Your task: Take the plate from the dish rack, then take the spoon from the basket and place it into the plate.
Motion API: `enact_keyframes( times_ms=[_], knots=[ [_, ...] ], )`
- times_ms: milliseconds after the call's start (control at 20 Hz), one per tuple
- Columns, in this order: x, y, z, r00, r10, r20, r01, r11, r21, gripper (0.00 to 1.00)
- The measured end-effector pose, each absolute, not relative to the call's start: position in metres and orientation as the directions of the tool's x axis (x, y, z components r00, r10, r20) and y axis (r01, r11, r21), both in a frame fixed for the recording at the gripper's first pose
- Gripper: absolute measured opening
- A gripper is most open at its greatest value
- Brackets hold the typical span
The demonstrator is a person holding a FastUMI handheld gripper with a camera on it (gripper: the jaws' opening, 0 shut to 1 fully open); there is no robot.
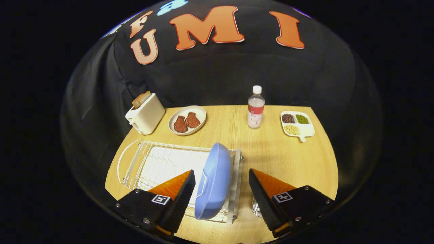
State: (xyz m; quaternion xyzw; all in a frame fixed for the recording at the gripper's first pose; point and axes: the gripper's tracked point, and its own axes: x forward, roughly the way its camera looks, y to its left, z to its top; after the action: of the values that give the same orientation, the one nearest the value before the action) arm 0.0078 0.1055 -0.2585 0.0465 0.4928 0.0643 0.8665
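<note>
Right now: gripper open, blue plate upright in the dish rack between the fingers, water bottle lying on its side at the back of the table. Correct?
Not quite. In the gripper view the water bottle stands upright, cap on top, not on its side. The rest holds: the gripper is open, and the blue plate stands on edge in the dish rack between the fingers, neither one touching it.

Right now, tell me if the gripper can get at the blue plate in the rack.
Probably yes: the gripper is open, and the blue plate stands on edge in the dish rack between its fingers, with nothing blocking it.
</note>
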Motion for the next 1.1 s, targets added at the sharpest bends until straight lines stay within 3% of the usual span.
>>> enact_keyframes(
  times_ms=[600,800,1100],
  knots=[
    [0.001,0.128,-0.301,0.244,0.147,-0.959,0.057,0.985,0.165,0.59],
    [-0.008,0.121,-0.298,0.192,0.058,-0.980,0.072,0.995,0.073,0.37],
    [-0.007,0.100,-0.260,0.261,-0.024,-0.965,0.074,0.997,-0.005,0.34]
  ],
)
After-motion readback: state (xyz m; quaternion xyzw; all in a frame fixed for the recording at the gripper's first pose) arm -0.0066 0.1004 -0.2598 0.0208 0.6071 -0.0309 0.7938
